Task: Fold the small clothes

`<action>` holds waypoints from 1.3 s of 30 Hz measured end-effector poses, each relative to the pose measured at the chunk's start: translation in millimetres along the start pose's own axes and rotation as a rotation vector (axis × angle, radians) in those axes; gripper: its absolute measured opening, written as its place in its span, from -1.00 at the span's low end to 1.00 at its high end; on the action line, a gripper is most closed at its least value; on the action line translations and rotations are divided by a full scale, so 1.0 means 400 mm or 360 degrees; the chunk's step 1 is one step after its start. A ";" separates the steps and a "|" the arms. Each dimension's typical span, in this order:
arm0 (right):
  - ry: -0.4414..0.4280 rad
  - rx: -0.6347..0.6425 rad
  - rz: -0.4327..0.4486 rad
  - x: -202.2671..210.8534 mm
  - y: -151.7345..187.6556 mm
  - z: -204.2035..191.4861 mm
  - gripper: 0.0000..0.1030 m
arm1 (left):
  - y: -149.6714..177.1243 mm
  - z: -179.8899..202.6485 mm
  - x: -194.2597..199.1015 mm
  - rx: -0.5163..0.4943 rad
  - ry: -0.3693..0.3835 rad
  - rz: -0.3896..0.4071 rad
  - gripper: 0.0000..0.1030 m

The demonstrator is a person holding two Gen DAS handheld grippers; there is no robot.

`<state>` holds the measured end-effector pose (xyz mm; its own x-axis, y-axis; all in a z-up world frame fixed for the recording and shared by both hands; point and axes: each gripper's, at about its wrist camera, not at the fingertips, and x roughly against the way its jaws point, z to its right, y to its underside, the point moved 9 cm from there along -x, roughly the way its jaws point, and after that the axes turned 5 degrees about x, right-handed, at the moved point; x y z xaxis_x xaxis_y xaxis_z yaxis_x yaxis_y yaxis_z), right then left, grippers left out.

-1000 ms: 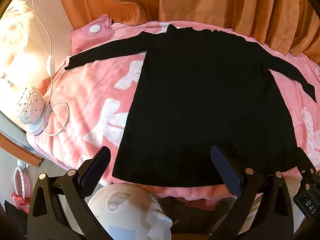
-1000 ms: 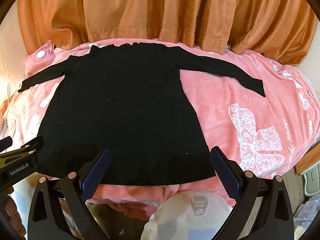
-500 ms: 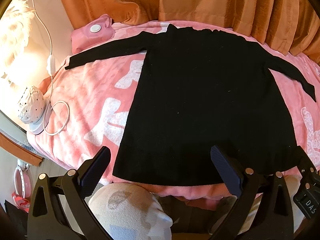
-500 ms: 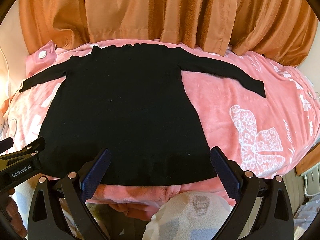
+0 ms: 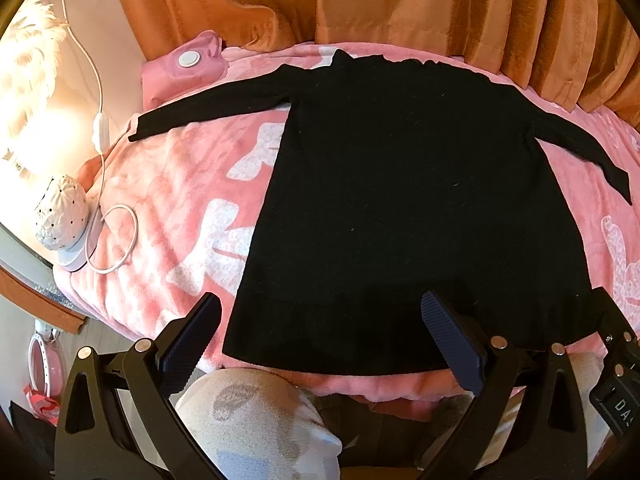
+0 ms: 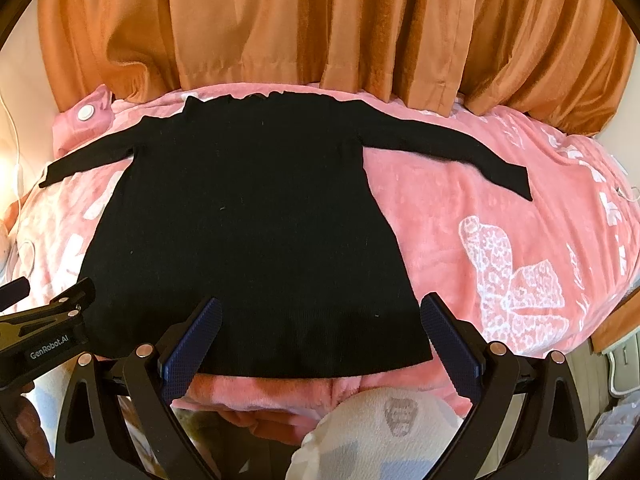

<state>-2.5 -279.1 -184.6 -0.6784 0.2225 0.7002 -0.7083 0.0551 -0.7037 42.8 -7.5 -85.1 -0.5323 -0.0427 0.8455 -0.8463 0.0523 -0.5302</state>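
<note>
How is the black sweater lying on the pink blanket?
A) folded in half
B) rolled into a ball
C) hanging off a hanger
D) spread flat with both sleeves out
D: the black sweater lies flat on the pink blanket, one sleeve stretched out to each side, no fold made yet.

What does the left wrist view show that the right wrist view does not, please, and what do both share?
Only the left wrist view shows the white dotted lamp and its looped cord at the bed's edge. Only the right wrist view shows the whole right sleeve and the white bow print. Both show the black top spread flat on the pink blanket, the orange curtain, and an open, empty claw.
</note>
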 end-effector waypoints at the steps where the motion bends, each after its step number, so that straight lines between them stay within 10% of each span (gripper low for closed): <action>1: -0.0003 0.0000 0.0002 0.002 -0.002 0.001 0.90 | -0.002 0.001 0.000 0.0001 0.0000 0.0000 0.90; 39: -0.0038 0.0003 -0.0005 -0.004 -0.012 -0.019 0.90 | 0.003 -0.013 -0.010 0.0003 -0.0004 -0.0008 0.90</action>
<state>3.5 -272.4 -183.2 -0.6807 0.1992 0.7050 -0.7107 0.0541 -0.7015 44.0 -2.1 -88.9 -0.5283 -0.0452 0.8479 -0.8489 0.0502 -0.5262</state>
